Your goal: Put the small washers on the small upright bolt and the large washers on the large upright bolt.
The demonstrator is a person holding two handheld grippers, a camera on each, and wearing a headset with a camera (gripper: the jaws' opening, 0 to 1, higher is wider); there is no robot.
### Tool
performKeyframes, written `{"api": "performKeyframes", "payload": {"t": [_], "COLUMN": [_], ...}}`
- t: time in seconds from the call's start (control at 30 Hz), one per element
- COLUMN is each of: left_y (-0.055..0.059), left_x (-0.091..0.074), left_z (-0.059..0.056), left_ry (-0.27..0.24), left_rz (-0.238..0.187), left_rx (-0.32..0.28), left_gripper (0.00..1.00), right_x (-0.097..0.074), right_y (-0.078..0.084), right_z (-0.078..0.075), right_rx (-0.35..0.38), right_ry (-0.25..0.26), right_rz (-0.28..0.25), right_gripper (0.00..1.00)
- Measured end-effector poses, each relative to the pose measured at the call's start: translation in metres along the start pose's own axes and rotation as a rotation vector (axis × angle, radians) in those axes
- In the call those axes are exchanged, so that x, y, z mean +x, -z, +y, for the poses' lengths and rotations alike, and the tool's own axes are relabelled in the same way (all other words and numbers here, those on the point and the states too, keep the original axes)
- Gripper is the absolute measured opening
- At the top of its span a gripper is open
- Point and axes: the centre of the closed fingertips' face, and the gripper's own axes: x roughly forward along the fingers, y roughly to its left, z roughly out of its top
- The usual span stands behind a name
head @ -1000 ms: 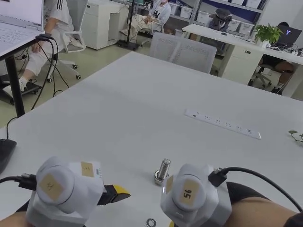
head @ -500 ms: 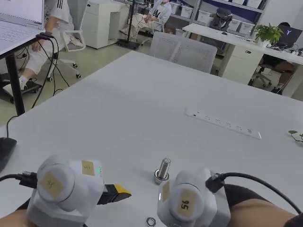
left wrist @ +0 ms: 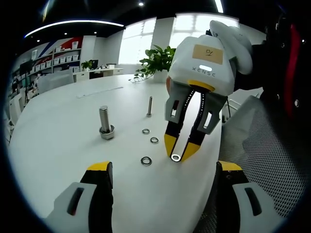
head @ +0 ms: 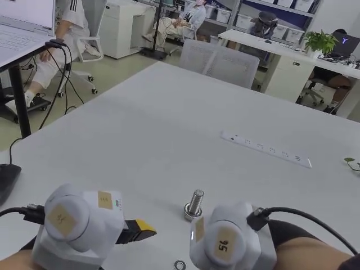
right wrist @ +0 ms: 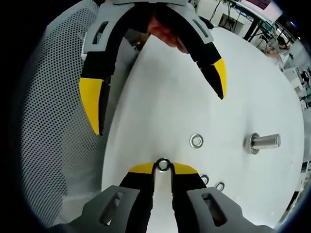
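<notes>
Steel washer (right wrist: 164,164) sits pinched between the yellow tips of the right gripper (right wrist: 164,170), whose fingers (right wrist: 141,171) are drawn almost together around it. It is held low over the near edge of the white bench (right wrist: 165,97); whether it touches the surface I cannot tell. In the left gripper view the same washer hangs at those tips, with a grey mesh chair (left wrist: 277,160) just past the bench edge.

The left gripper (left wrist: 164,167) has its fingers (left wrist: 99,170) spread wide apart and points across at the right gripper. In the right gripper view its two yellow-tipped fingers arch in from the top.

The large upright bolt (left wrist: 106,124) stands on its head on the bench, thread up. The small upright bolt (left wrist: 149,106) stands farther back, apart from the large one. Three loose washers lie flat between the bolts and the grippers. Two small washers (left wrist: 154,140) lie near each other, nearer the small bolt. A larger washer (left wrist: 146,160) lies closest to the left gripper, just beside the pinched one.

In the head view both grippers sit low at the near edge. The large bolt stands between them, a little beyond. A white power strip (head: 264,148) lies well across the bench.
</notes>
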Motion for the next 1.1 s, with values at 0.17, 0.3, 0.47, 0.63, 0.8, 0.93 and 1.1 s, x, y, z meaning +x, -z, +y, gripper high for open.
{"api": "performKeyframes", "payload": {"t": [0.17,0.3,0.47,0.63,0.8,0.93,1.1], "left_y": [-0.001,-0.001,0.0,-0.001,-0.002,-0.002,-0.002], "left_x": [0.0,-0.001,0.0,0.0,0.0,0.0,0.001], "left_z": [0.0,-0.001,-0.001,-0.002,-0.001,-0.001,0.0], "left_ry": [0.002,0.004,0.008,0.01,0.012,0.013,0.011], "left_rz": [0.001,0.002,0.007,0.008,0.008,0.006,0.006], "left_rx": [0.002,0.002,0.004,0.006,0.011,0.012,0.012], "left_gripper": [0.87,0.87,0.87,0.87,0.87,0.87,0.87], "right_x": [0.0,-0.001,-0.002,-0.006,-0.01,-0.016,-0.023], "right_y": [-0.001,0.0,0.003,0.008,0.013,0.02,0.025], "right_z": [0.001,0.001,0.002,0.001,-0.001,-0.001,-0.006], "right_rx": [0.02,0.034,0.044,0.061,0.076,0.085,0.1], "right_ry": [-0.019,-0.029,-0.037,-0.035,-0.03,-0.027,-0.014], "right_rz": [-0.005,-0.008,0.001,-0.001,0.002,0.01,0.007], "right_gripper": [0.13,0.13,0.13,0.13,0.13,0.13,0.13]}}
